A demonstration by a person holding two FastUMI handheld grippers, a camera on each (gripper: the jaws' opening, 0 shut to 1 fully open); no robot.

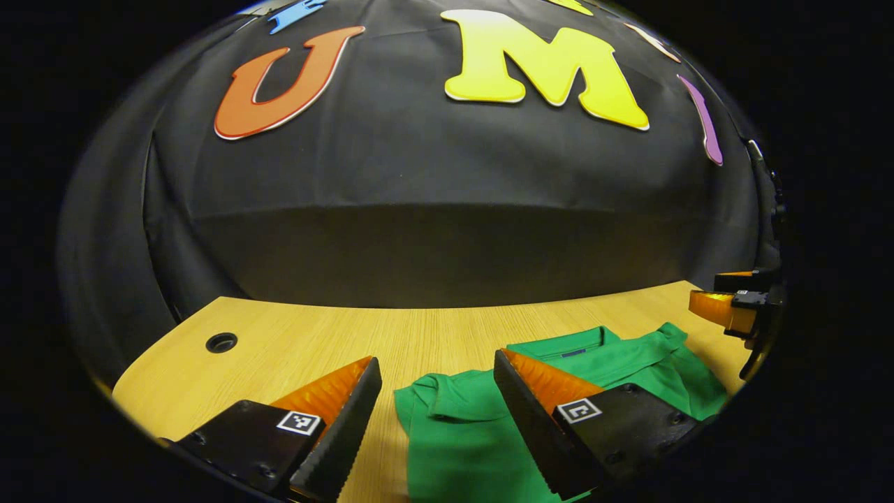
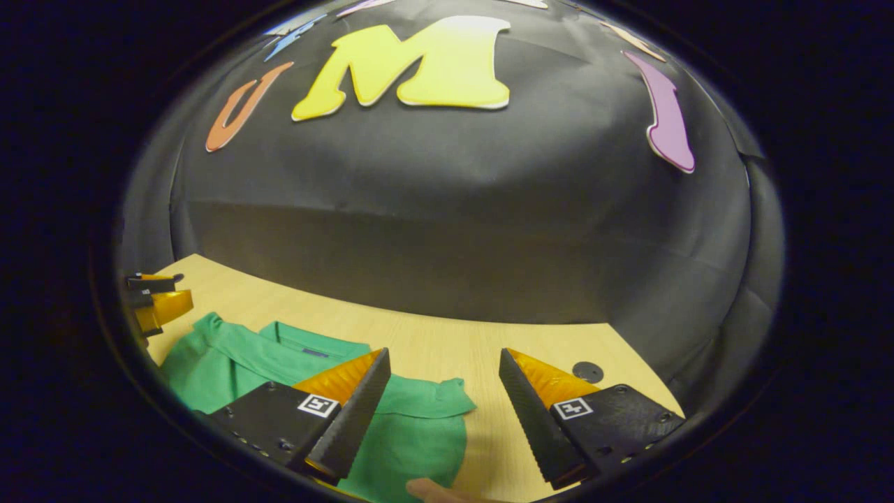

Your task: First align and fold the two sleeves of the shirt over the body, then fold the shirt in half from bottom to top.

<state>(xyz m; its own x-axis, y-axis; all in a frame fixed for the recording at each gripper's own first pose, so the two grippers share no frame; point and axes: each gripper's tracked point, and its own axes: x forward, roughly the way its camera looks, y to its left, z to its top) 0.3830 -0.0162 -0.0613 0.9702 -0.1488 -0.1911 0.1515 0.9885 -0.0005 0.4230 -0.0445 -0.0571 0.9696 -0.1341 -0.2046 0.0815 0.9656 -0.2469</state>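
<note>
On desk point(image 1: 293, 335), green shirt point(image 1: 475, 433) lies folded, collar toward booth wall. Left gripper point(image 1: 436, 419) above shirt's edge, jaws wide, holding nothing. Right gripper point(image 2: 443, 412) likewise wide, empty, over opposite edge.

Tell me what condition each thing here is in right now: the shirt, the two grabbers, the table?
green shirt: lying flat on the table, collar toward the wall, both sleeves spread out, not yet folded.
left gripper: open, holding nothing, above the shirt's sleeve.
right gripper: open, holding nothing, above the other sleeve's edge.
wooden table: bare around the shirt, round hole near the corner.
</note>
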